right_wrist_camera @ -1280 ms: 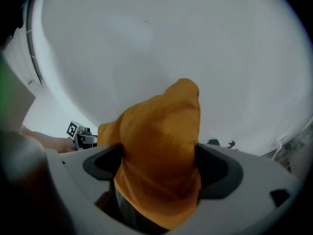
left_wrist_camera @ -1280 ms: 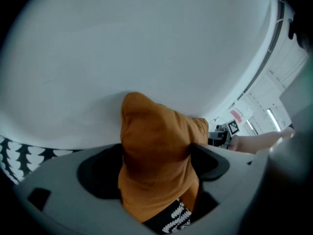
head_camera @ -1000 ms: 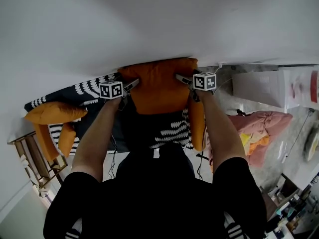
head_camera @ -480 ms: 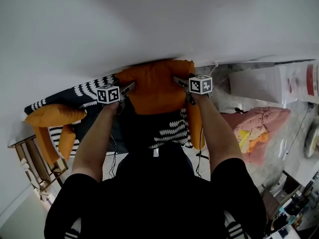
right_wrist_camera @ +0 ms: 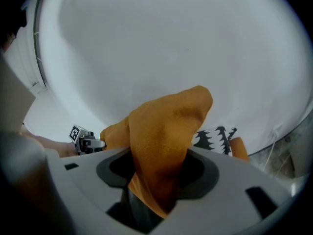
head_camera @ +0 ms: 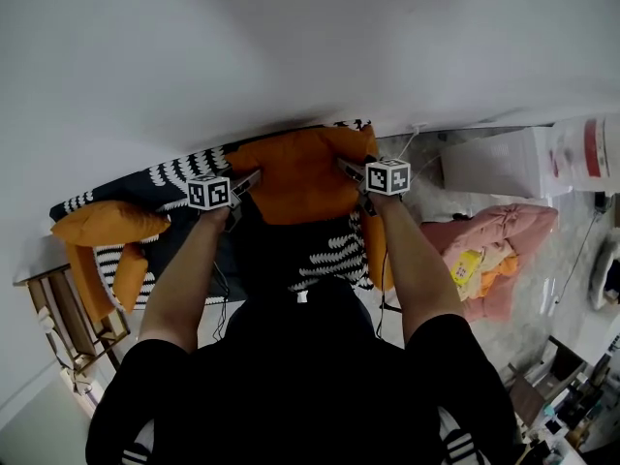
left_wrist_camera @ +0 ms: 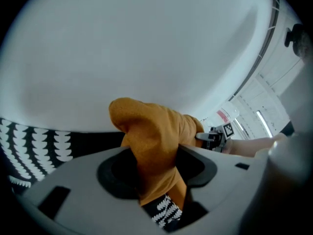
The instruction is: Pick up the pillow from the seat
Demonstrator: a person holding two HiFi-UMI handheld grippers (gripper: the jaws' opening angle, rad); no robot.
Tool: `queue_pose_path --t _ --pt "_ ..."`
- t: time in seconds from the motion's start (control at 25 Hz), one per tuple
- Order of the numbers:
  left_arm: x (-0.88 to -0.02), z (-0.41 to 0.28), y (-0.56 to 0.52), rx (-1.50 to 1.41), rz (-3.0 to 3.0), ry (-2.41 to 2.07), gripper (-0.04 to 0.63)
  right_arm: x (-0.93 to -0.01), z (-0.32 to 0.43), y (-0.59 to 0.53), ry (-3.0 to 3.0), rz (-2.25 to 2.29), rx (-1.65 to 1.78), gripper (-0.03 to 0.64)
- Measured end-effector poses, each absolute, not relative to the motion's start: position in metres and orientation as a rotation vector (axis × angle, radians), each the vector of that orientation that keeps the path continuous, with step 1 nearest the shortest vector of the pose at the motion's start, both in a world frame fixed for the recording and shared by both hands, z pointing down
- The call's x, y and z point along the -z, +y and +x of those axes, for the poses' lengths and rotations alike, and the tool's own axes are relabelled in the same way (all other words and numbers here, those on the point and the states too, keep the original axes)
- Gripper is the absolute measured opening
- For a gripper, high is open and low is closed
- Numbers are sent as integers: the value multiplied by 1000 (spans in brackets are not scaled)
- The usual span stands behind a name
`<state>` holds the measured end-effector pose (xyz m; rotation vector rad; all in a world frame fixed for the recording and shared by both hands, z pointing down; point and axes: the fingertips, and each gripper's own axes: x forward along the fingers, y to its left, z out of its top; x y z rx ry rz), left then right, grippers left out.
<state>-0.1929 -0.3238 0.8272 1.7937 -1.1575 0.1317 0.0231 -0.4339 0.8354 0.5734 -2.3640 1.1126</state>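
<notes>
Fabric is pinched in both grippers: the left gripper and the right gripper have just been closing. Each gripper view shows a bunched orange corner of the pillow squeezed between its fingers, so both are clamped on it. The pillow lies straight ahead of the person, against the white wall and above the black-and-white patterned seat. Its long axis runs across from one gripper to the other. Each hand has one end, the left end in the left gripper and the right end in the right, and neither is nearer than the other. A lift, I judge, depends on both ends rising level together; whether the lower edge is off the seat cannot be told.
</notes>
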Motion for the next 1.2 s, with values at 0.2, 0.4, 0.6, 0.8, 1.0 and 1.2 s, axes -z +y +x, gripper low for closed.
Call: queue_pose_path --t 0.2,0.4,0.6,0.8,1.0,1.2 --pt "-812 -189 -305 -139 1811 -1161 217 -820 30 -412 -2375 572 -1114 219" --pt "-788 -184 -287 -145 1846 -1164 212 -805 39 -391 -2379 562 -1104 215" --pt "-763 -181 -279 -152 1887 -1179 210 -785 41 -377 -2401 555 -1098 213" --pt "-737 -180 -276 -146 1923 -1200 209 -761 45 -372 -2424 577 -1070 210" --pt "-707 -174 -276 -113 1954 -1225 209 -729 52 -368 -2467 601 -1032 209" --pt "-670 -168 -277 -78 1999 -1240 209 -694 60 -370 -2509 637 -983 206"
